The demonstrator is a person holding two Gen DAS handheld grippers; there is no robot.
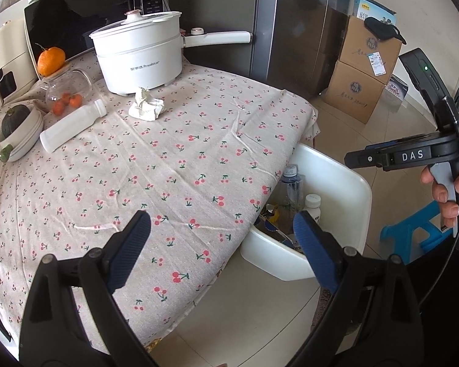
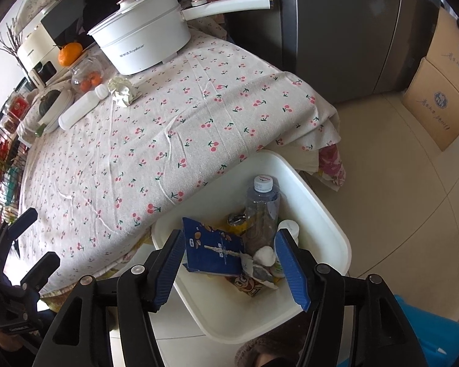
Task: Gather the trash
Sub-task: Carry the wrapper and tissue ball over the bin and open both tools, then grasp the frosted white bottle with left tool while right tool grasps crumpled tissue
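Note:
A white bin [image 2: 318, 202] stands on the floor by the table's edge; it also shows in the left wrist view [image 1: 348, 183]. It holds a clear water bottle [image 2: 261, 205], a dark blue packet [image 2: 211, 250], a small white bottle [image 2: 289, 229] and other wrappers. On the cherry-print tablecloth [image 1: 168, 159] lie a crumpled tissue [image 1: 147, 105] and a white bottle [image 1: 73, 125] on its side. My right gripper [image 2: 232, 263] is open and empty above the bin. My left gripper [image 1: 222, 244] is open and empty over the table's near edge.
A white electric pot [image 1: 140, 58], a glass jar of small oranges [image 1: 67, 94], an orange [image 1: 50, 59], a squash in a bowl [image 1: 15, 128] and a microwave [image 1: 76, 21] stand at the table's back. Cardboard boxes [image 1: 361, 73] and a blue stool [image 1: 413, 232] stand on the floor.

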